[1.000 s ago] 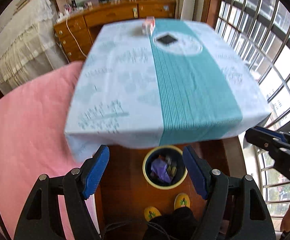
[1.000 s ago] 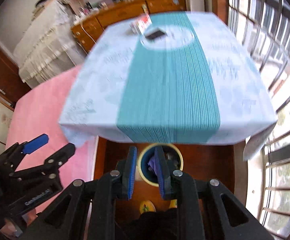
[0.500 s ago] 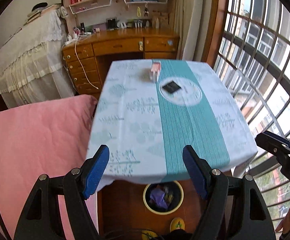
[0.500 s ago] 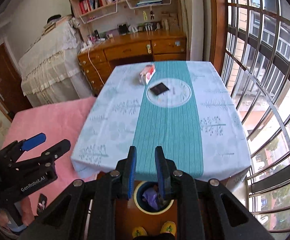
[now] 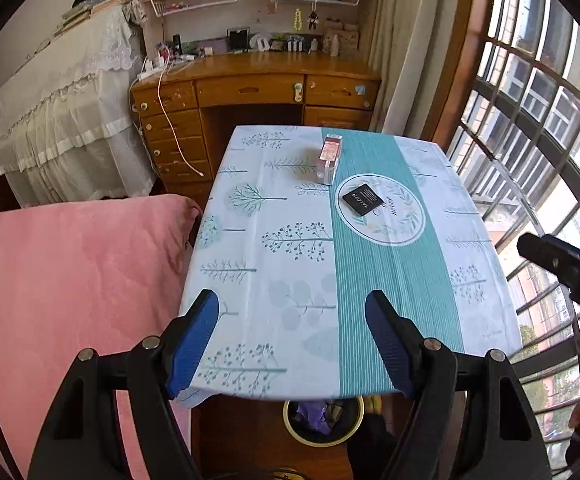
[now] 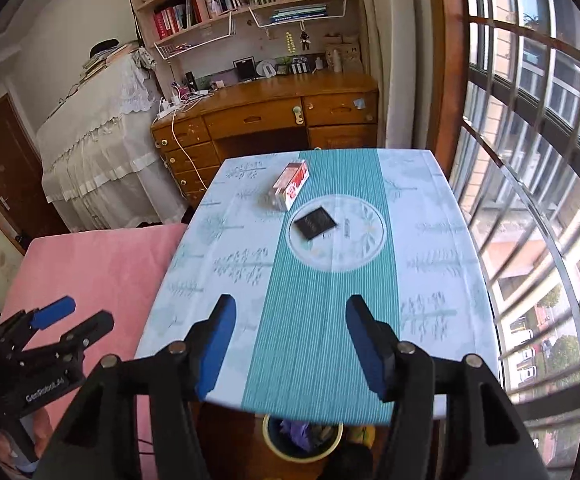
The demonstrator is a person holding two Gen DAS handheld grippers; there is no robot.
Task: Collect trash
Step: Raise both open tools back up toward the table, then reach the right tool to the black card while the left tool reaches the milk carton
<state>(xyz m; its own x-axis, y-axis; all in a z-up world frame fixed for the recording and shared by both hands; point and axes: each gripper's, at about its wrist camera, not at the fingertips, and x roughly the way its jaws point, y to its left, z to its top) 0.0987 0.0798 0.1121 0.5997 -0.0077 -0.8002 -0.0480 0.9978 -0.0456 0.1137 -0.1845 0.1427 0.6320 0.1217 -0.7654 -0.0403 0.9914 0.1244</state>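
A red-and-white carton (image 5: 328,159) (image 6: 291,185) lies on its side at the far end of the table, and a flat black packet (image 5: 362,199) (image 6: 315,223) rests just nearer on the round print. Under the near table edge stands a yellow-rimmed bin (image 5: 322,420) (image 6: 301,436) holding purple trash. My left gripper (image 5: 291,340) hangs open and empty above the near edge. The jaws of my right gripper (image 6: 290,348) are opening, with nothing between them. Each gripper shows at the side of the other's view.
The table wears a pale blue and teal cloth (image 5: 389,280) (image 6: 329,300). A pink blanket (image 5: 70,280) lies to the left. Beyond the table stand a wooden desk (image 5: 258,92) and bookshelves. Barred windows (image 6: 529,160) run along the right.
Both grippers have risen and tilted up from the bin, so the whole tabletop and the desk beyond now show. The right gripper's jaws have gone from nearly shut to wide apart.
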